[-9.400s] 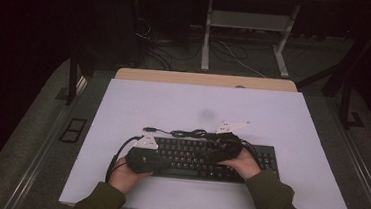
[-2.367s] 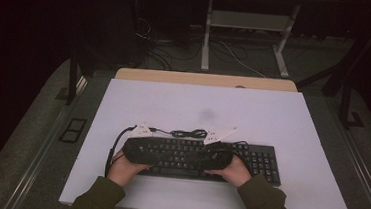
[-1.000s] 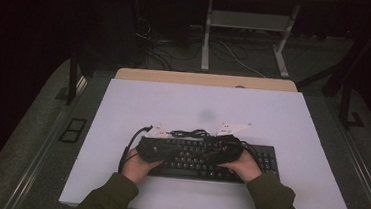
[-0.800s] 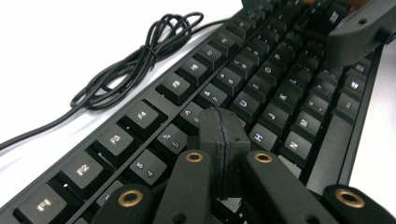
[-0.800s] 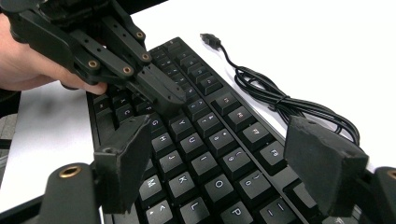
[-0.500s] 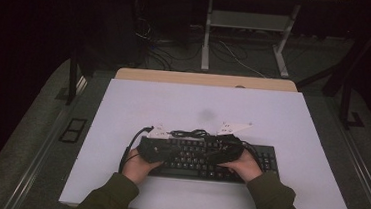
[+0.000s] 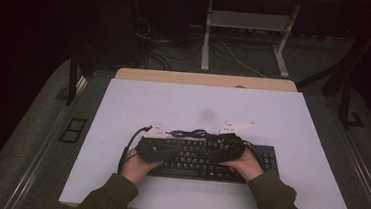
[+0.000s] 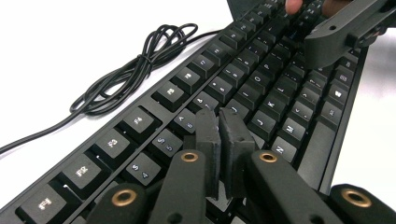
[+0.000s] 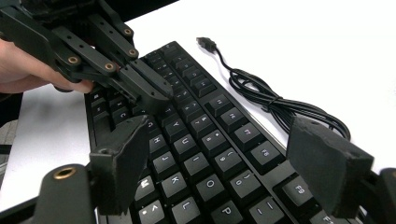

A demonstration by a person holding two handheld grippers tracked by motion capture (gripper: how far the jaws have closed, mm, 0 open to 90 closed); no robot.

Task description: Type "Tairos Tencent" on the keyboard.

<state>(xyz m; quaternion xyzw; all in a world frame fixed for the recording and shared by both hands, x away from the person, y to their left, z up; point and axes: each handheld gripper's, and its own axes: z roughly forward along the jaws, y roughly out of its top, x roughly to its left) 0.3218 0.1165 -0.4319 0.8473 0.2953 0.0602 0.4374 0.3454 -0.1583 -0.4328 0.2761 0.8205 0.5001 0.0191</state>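
Left claw [image 8: 219, 140] pressed together over the keyboard [image 7: 204, 158] keys, right claw [image 9: 224, 172] spread wide above them, keyboard near the surface's [image 7: 203, 103] front edge, bundled cable [image 7: 191, 133] behind.

A keyboard [image 7: 204, 158] lies on the near half of the table [image 7: 123, 104], long side across, nearer the front edge than the back. Its bundled cable [image 7: 191, 133] rests on the table just behind it, roughly at the middle, with the plug [image 9: 205, 43] lying loose beyond the coil. The left gripper [image 7: 156, 146] sits over the left end of the keyboard, its jaws above the keys below the number row [image 8: 187, 119]. The right gripper [image 7: 228, 147] sits over the right part, left of the number pad. The two grippers point toward each other across the keys.
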